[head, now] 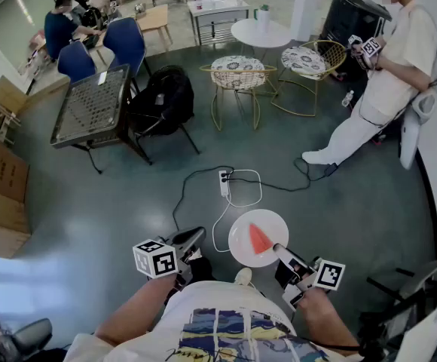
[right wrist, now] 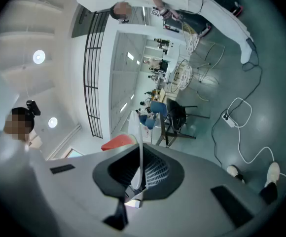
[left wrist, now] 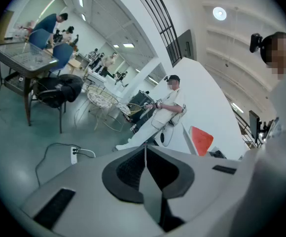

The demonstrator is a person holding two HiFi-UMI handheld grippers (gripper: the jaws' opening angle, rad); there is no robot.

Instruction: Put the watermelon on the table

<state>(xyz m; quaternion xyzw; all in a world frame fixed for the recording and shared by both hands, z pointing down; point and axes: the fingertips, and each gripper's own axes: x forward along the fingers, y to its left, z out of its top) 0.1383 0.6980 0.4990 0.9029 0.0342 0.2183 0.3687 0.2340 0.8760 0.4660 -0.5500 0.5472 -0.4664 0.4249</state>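
Right tool (head: 281,252) is clamped narrow on the near rim of the plate (head: 237,241), the thin white edge running straight between its jaws. The watermelon (head: 258,237) lies just beyond its tip, loose on the plate, carried above the floor. Left tool (head: 194,237) is off to the side, jaws together on nothing. The slice looks light, soft and wet, likely to slide on that smooth plate, so the rim grip seems right and level carrying matters. Its long axis runs away from the tool, broad end nearer, point leading. The table (head: 90,105) sits well ahead
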